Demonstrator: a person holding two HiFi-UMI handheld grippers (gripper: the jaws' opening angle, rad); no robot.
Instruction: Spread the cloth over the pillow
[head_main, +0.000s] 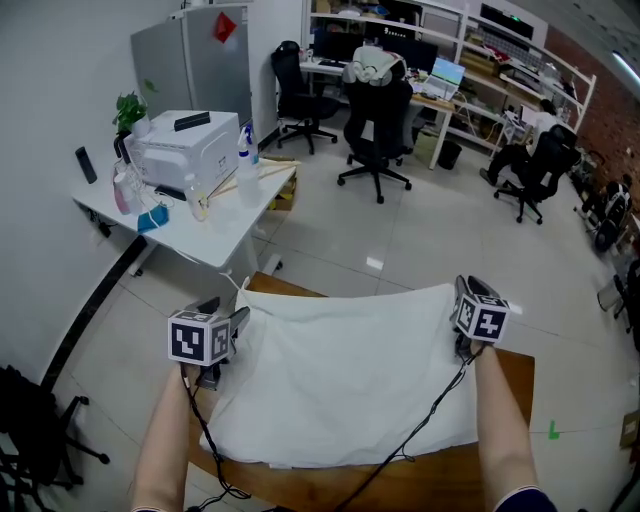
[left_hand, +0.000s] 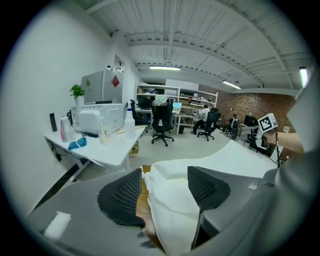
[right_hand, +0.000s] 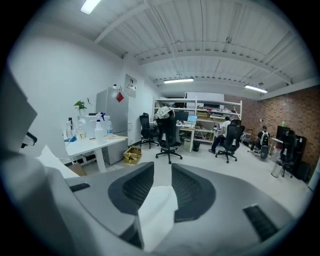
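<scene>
A white cloth (head_main: 345, 380) lies spread across the wooden table (head_main: 500, 375), and the pillow under it is almost wholly covered. My left gripper (head_main: 241, 317) is at the cloth's far left corner. In the left gripper view its jaws (left_hand: 165, 176) stand wide open, with the bulky white corner (left_hand: 172, 200) between them and the pads not pressing on it. My right gripper (head_main: 462, 305) is at the far right corner. In the right gripper view its jaws (right_hand: 162, 186) are close together, with a flap of the cloth (right_hand: 156, 215) pinched between the pads.
A white desk (head_main: 215, 235) with a printer (head_main: 190, 150), bottles and a plant stands to the far left. Office chairs (head_main: 375, 130) and shelves fill the back of the room. Black cables (head_main: 425, 425) run from the grippers over the cloth's near side.
</scene>
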